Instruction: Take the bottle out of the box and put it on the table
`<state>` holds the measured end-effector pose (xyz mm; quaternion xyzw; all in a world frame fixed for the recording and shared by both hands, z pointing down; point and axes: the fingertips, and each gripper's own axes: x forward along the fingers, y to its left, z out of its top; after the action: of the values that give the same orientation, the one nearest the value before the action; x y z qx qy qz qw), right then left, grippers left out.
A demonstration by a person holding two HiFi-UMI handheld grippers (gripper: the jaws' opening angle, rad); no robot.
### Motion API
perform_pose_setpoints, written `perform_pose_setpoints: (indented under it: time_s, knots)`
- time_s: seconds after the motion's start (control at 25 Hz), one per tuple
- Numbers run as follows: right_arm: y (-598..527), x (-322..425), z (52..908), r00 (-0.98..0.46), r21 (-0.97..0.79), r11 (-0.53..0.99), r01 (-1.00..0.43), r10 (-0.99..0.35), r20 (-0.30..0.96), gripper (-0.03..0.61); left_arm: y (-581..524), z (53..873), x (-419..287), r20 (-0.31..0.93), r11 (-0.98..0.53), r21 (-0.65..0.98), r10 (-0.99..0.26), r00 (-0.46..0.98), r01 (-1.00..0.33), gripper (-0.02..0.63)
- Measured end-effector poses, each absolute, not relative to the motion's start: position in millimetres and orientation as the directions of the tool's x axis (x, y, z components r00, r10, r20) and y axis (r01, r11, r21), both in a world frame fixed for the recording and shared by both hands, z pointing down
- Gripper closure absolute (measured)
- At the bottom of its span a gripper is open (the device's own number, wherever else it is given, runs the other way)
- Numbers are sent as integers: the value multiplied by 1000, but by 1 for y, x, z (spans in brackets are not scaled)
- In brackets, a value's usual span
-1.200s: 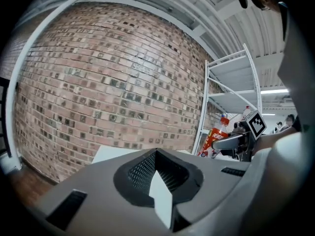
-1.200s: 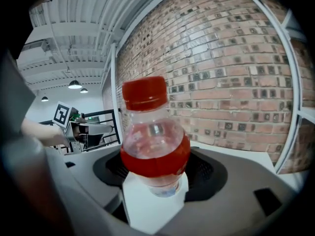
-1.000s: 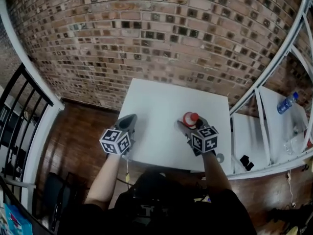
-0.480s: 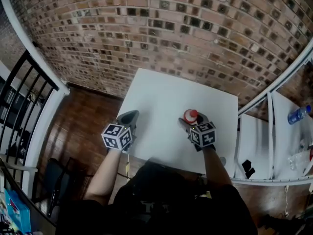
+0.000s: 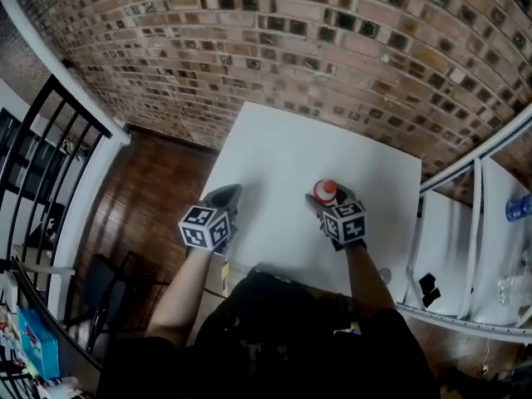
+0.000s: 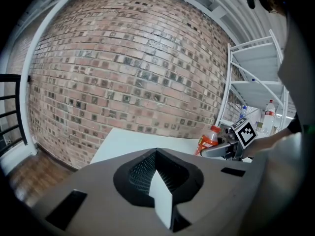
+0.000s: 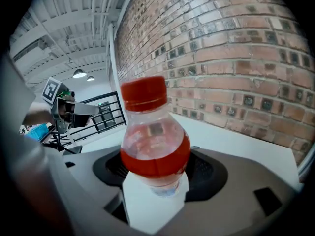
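A clear bottle (image 7: 153, 136) with a red cap and orange-red label stands upright between the jaws of my right gripper (image 7: 155, 173), which is shut on its lower body. In the head view the bottle's cap (image 5: 325, 191) shows just ahead of the right gripper (image 5: 330, 203), over the right part of the white table (image 5: 291, 152). My left gripper (image 5: 225, 195) hangs at the table's left edge with its jaws together and nothing in them. The left gripper view shows the bottle (image 6: 208, 139) held off to the right. Whether its base touches the table is hidden.
A brick wall (image 5: 316, 48) runs behind the table. White metal shelving (image 5: 465, 248) stands to the right, with a water bottle (image 5: 521, 207) and a small black object (image 5: 429, 288) on it. A black railing (image 5: 41, 165) and wooden floor (image 5: 158, 181) lie to the left.
Both grippers have sunk toward the table, the right one still shut on the bottle. The head camera has tilted, so the table sits a little further right in view.
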<state>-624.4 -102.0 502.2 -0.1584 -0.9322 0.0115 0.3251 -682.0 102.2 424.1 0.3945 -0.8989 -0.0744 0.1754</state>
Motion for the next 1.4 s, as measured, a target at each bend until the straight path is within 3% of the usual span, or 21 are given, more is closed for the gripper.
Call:
perform_pose_setpoints:
  time_s: [0.48,1.24,1.4]
  knots:
    - [-94,-634,515,-758,-118,943,310,320,568,253,104,466,-670,331,702,316,-712,-620,-638,618]
    - [-97,-645,520,-785,-107,971,215,237,572,241,126,455,-673,306,713,317,-701,-644,-625,618]
    - [-98,-641,526,-793,-120,971,207,238,560,172,130,455,-672,308,712,319,-702,-641,-626,618]
